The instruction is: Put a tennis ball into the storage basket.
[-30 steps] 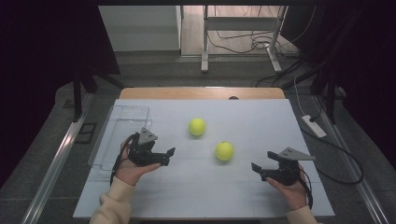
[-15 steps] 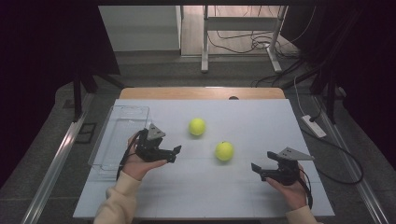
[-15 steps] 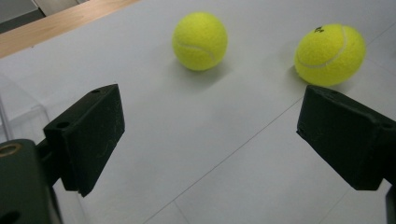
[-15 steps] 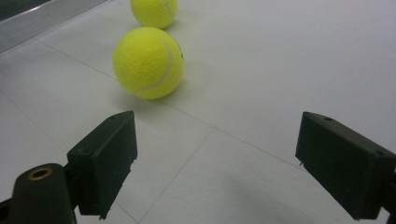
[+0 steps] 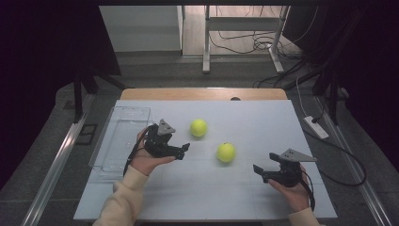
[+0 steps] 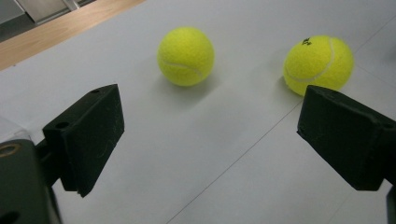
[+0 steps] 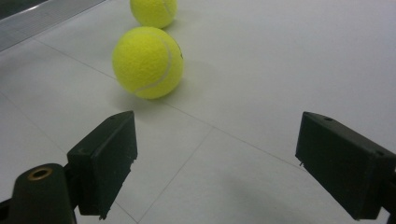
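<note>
One clear plastic tray (image 5: 123, 136) lies at the left edge of the white worktop (image 5: 244, 188), and nothing can be made out inside it. Two yellow tennis balls sit on the worktop: the far ball (image 5: 198, 127) toward the middle, the near ball (image 5: 226, 152) a little to its right and closer to the person, the two apart from each other. Two grippers are held over the worktop. The left gripper (image 5: 181, 149) hovers beside the tray with its jaws spread apart and empty, pointed toward the balls. The right gripper (image 5: 258, 170) has its jaws apart too, holding nothing, near the near ball. Compared with a second ago, the left gripper has moved slightly forward and toward the balls; the right gripper and both balls are where they were.
</note>
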Demonstrator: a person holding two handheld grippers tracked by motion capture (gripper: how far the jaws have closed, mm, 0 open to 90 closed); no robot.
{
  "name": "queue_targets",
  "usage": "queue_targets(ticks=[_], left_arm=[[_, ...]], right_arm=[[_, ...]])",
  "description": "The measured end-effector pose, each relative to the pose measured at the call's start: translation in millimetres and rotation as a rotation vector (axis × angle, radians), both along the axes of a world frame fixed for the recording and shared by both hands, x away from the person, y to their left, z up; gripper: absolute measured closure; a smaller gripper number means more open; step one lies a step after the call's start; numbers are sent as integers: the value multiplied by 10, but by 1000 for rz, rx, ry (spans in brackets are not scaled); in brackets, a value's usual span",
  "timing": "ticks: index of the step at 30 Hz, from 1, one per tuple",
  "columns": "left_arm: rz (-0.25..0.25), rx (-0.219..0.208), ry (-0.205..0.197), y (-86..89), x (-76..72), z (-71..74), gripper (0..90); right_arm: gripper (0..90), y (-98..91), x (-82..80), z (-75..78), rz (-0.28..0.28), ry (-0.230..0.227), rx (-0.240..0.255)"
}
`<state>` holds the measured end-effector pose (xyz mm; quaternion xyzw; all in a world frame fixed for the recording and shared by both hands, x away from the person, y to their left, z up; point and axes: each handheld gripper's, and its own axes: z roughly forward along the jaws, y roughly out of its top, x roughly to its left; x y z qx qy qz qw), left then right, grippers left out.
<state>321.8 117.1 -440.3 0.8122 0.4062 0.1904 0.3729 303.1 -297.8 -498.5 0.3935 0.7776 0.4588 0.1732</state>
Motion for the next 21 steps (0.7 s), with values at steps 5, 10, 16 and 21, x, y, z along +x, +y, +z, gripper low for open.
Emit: queue_targets(ticks=[5, 10, 16, 21], left_arm=[[4, -3, -1, -24, 35, 14, 83], [6, 7, 5, -50, 106, 35, 81], [5, 5, 4, -71, 186, 57, 78], [1, 12, 9, -113, 246, 53, 74]], right_arm=[[127, 1, 0, -2, 0, 0, -1], [127, 8, -3, -3, 1, 1, -2], [127, 6, 11, -10, 2, 4, -1], [127, -2, 7, -1, -1, 2, 2]])
